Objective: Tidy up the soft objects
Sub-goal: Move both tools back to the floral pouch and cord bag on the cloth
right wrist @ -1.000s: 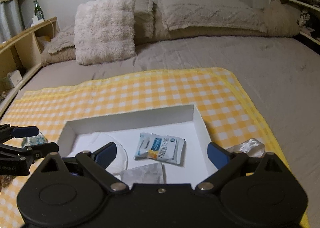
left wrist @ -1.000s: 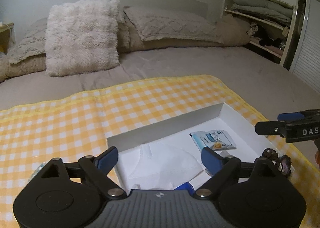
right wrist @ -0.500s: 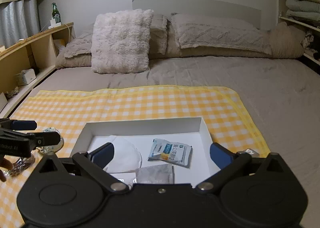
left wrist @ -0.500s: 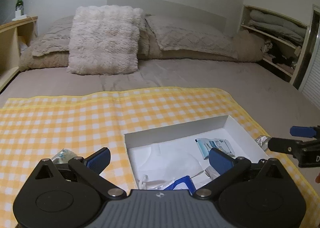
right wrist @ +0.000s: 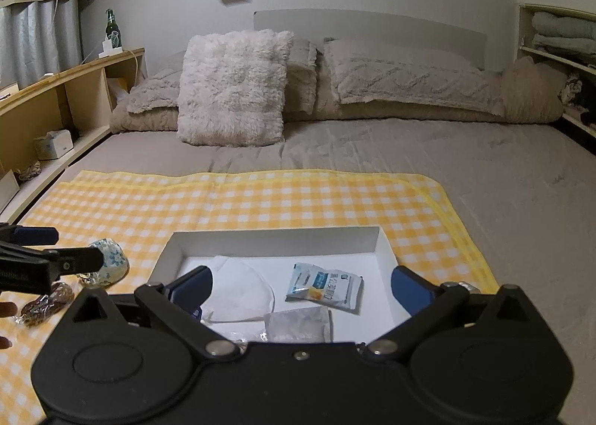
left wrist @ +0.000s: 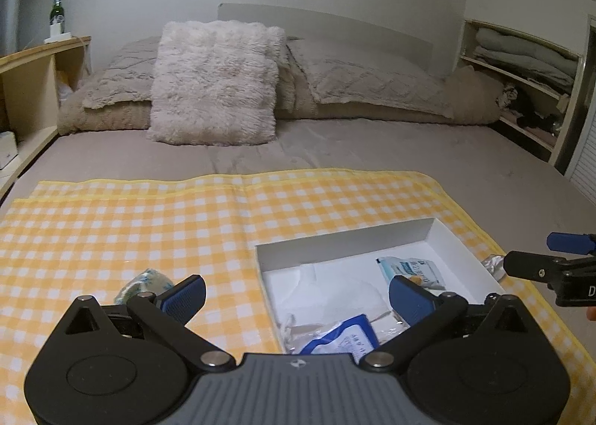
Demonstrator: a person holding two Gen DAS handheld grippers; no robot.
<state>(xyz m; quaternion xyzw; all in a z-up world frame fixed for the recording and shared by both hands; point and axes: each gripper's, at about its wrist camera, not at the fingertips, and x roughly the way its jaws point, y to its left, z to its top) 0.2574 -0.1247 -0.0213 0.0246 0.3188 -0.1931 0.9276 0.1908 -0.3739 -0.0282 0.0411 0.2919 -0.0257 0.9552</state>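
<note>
Both my left hand-held gripper (left wrist: pixel 294 292) and right hand-held gripper (right wrist: pixel 301 289) are spread, holding nothing. The floral pouch (right wrist: pixel 110 262) lies on the checked cloth (right wrist: pixel 260 201) left of the white box (right wrist: pixel 275 238); it could slump on pinching. Only the right view shows the wrapped snack (right wrist: pixel 46 304).

Box: a shallow white cardboard box (right wrist: pixel 275 238) sat open on yellow checked cloth.
Inside: white face mask (right wrist: pixel 238 291), blue-and-white sachet (right wrist: pixel 324 285), lying flat.
Outside, left: floral fabric pouch (right wrist: pixel 110 263).
</note>
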